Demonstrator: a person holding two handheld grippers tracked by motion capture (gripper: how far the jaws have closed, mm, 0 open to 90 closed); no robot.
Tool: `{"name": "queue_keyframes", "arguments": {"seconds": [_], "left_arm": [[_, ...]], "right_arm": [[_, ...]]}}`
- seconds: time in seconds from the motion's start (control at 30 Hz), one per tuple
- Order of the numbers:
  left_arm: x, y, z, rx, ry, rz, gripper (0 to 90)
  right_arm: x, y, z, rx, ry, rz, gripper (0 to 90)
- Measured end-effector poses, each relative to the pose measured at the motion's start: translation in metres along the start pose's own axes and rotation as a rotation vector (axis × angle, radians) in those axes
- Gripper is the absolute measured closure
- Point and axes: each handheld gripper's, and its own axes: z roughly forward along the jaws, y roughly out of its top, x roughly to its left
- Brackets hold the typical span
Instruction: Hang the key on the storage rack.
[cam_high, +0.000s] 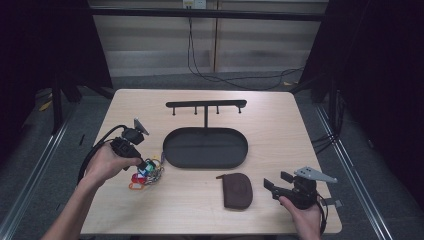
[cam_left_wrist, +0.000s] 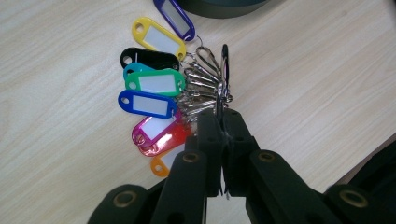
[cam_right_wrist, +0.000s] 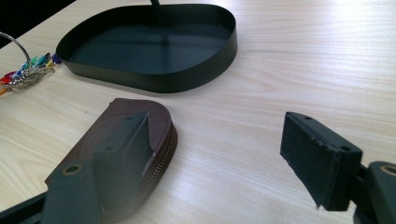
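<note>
In the left gripper view the orange tag (cam_left_wrist: 161, 164) and the red tag (cam_left_wrist: 164, 141) lie partly behind the left gripper (cam_left_wrist: 223, 122), and the purple tag (cam_left_wrist: 175, 16) runs off the top edge. In the right gripper view the brown pouch (cam_right_wrist: 121, 140) is partly covered by a blurred jaw.

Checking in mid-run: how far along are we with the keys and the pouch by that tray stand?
Done: nothing is put away yet; the tray is empty and the hook bar bare. In hand: the left gripper is shut on the key ring, tags on the table. Left: the brown pouch lies untouched; the right gripper is open beside it.
</note>
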Motion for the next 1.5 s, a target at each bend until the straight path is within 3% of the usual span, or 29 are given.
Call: {"name": "queue_keyframes", "arguments": {"seconds": [0.13, 0.3, 0.43, 0.63, 0.87, 1.23, 1.5], "left_arm": [[-0.003, 0.002, -0.010, 0.012, 0.012, 0.020, 88.0], [-0.005, 0.003, -0.024, 0.017, 0.032, 0.010, 88.0], [-0.006, 0.006, -0.028, 0.057, 0.044, 0.019, 88.0], [-0.008, 0.009, -0.036, 0.053, 0.035, 0.025, 88.1], [-0.006, 0.008, -0.047, 0.036, 0.017, -0.015, 88.0], [-0.016, 0.011, -0.073, 0.030, 0.044, 0.057, 88.0], [-0.017, 0.008, -0.083, 0.006, 0.019, 0.041, 88.0]], "right_arm": [[-0.001, 0.000, 0.000, -0.002, -0.001, 0.000, 24.1], [0.000, 0.000, 0.000, 0.001, 0.000, 0.000, 24.0], [0.000, 0.000, 0.000, 0.000, -0.001, 0.000, 24.0], [0.000, 0.000, 0.000, 0.001, -0.002, -0.001, 24.0], [0.000, 0.000, 0.000, 0.002, 0.000, -0.002, 24.0], [0.001, 0.000, 0.000, 0.000, 0.000, -0.003, 24.0], [0.001, 0.000, 0.001, 0.001, -0.001, -0.004, 24.0]]}}
